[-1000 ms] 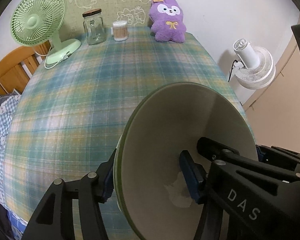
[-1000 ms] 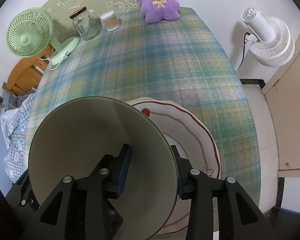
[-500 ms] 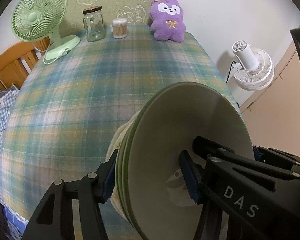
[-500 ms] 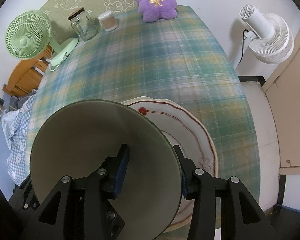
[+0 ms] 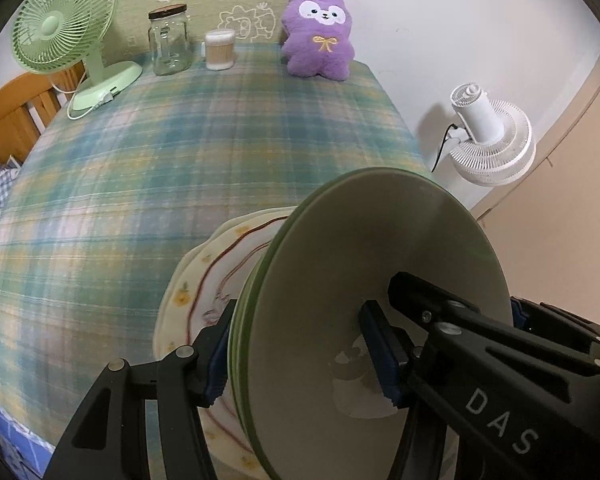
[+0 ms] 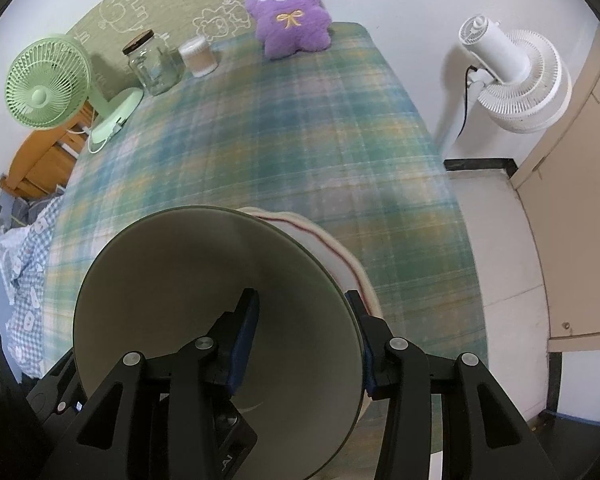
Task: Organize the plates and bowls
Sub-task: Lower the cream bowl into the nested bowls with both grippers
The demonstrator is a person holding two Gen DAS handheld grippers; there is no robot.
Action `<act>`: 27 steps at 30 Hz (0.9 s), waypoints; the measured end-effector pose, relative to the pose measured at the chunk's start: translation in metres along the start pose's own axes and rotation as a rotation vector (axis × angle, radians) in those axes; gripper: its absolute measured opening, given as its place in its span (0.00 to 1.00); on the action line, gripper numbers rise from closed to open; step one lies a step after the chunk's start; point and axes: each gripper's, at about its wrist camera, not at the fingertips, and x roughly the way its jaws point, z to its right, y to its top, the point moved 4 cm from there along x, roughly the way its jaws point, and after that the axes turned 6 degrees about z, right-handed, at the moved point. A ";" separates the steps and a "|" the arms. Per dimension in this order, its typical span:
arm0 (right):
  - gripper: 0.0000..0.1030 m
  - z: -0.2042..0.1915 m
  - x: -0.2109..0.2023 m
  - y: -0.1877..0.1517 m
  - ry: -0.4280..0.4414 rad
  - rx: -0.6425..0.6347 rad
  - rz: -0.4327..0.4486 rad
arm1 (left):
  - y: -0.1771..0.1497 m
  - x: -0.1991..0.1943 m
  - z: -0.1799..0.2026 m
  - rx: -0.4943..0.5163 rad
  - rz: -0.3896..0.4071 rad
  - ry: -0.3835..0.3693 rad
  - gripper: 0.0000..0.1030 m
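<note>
Your plaid-clothed table (image 5: 148,200) runs back to a white wall. Your left gripper (image 5: 300,354) pinches the rim of a green bowl (image 5: 340,280), one blue pad inside, one outside, tipped on edge. Your right gripper (image 6: 300,344) clamps the opposite rim of that bowl (image 6: 180,312) the same way. Beneath the bowl lies a cream scalloped plate (image 5: 192,280) with a red line. Beyond the plate stand a purple plush (image 5: 318,36), a glass jar (image 5: 169,42), a cotton-swab tub (image 5: 220,50) and a green fan (image 5: 60,32); a white fan (image 5: 488,136) stands off the table's right edge.
</note>
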 end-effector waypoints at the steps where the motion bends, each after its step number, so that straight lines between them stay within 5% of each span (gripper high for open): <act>1: 0.46 0.001 0.002 0.000 -0.001 -0.001 -0.007 | 0.000 0.001 0.001 0.000 0.001 0.002 0.58; 9: 0.47 0.000 0.013 0.004 0.018 -0.026 -0.028 | 0.000 0.006 -0.001 -0.018 -0.002 0.019 0.63; 12: 0.57 0.002 0.017 0.002 0.041 -0.011 -0.051 | -0.001 0.007 -0.004 -0.002 -0.016 0.058 0.77; 18: 0.75 -0.003 0.013 0.002 0.058 -0.019 -0.042 | -0.001 0.002 -0.020 -0.029 -0.011 0.089 0.83; 27: 0.68 -0.009 0.010 -0.004 0.057 -0.025 -0.035 | -0.006 -0.001 -0.023 -0.018 -0.012 0.056 0.78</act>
